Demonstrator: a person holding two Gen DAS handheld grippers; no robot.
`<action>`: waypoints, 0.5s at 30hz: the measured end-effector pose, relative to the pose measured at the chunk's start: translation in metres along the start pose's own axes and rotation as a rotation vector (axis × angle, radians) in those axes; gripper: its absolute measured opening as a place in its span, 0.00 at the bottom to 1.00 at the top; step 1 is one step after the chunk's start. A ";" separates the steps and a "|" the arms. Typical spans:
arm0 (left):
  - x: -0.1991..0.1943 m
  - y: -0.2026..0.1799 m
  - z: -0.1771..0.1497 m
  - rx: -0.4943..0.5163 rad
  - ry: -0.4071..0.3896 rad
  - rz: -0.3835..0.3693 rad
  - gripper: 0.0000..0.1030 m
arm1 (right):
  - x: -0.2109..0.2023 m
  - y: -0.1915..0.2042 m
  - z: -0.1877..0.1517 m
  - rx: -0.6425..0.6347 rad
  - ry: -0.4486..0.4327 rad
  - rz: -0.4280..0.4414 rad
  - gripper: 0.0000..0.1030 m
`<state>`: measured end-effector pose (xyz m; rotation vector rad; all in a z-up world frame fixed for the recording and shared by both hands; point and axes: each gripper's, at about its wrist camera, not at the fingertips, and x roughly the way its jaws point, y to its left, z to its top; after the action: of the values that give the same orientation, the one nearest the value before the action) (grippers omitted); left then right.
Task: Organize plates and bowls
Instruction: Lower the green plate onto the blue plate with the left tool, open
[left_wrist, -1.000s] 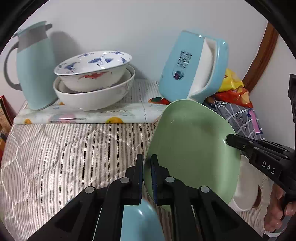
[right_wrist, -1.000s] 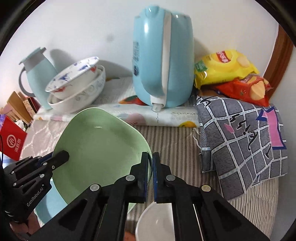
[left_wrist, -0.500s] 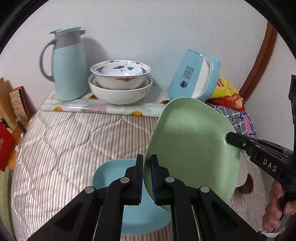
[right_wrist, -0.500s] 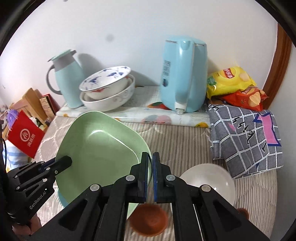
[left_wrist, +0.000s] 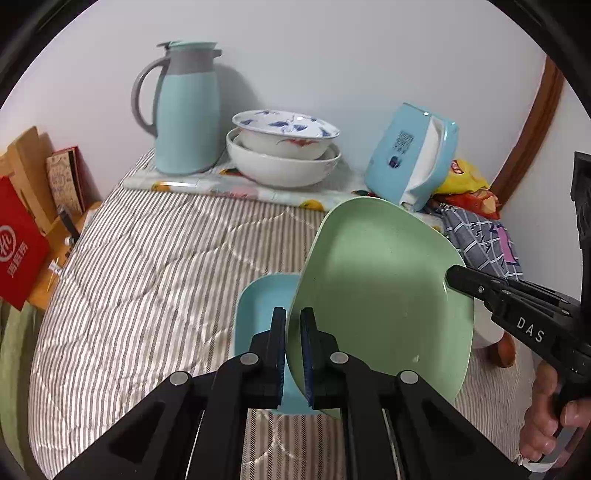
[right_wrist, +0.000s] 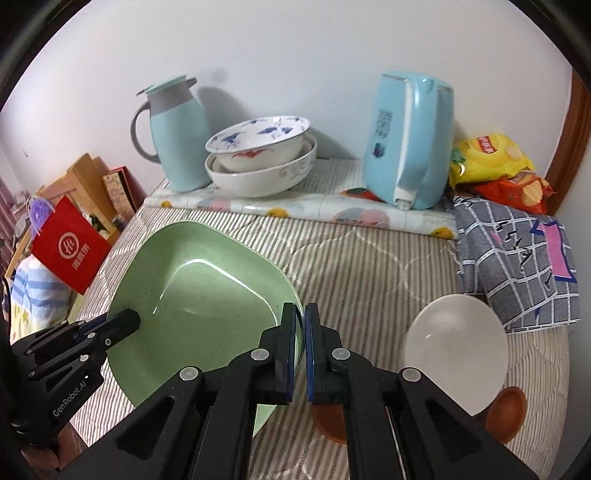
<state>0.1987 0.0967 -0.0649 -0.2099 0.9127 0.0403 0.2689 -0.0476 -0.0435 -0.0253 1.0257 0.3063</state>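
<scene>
1. The left gripper (left_wrist: 293, 341) is clamping the near rim of the green plate (left_wrist: 384, 291), one finger on each face.
2. The right gripper (right_wrist: 300, 345) is clamping the opposite rim of the same plate (right_wrist: 199, 295); its tip is showing at the plate's right edge in the left wrist view (left_wrist: 458, 278).
3. The green plate is hanging tilted in the air above the striped bed (left_wrist: 155, 280), held by both grippers.
4. A blue plate (left_wrist: 258, 314) is lying flat on the bed, directly below the green plate's left edge.
5. A white bowl (right_wrist: 456, 354) is sitting on the bed to the right, with two brown bowls (right_wrist: 506, 413) just beside it.
6. Two stacked bowls (left_wrist: 282, 147) are resting on a patterned sheet (left_wrist: 236, 188) at the wall, between a jug (left_wrist: 184, 110) and a kettle (left_wrist: 412, 155).
7. Snack bags (right_wrist: 491, 155) and a checked cloth (right_wrist: 517, 258) are lying to the right of the kettle.
</scene>
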 end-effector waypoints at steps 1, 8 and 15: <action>0.003 0.004 -0.002 -0.010 0.007 0.001 0.08 | 0.003 0.002 -0.001 -0.005 0.007 0.002 0.05; 0.023 0.022 -0.015 -0.055 0.052 0.019 0.08 | 0.033 0.013 -0.002 -0.041 0.051 0.020 0.05; 0.037 0.033 -0.020 -0.076 0.082 0.037 0.08 | 0.061 0.019 0.001 -0.057 0.092 0.027 0.05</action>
<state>0.2014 0.1234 -0.1114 -0.2668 0.9978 0.1009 0.2943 -0.0148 -0.0919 -0.0775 1.1091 0.3613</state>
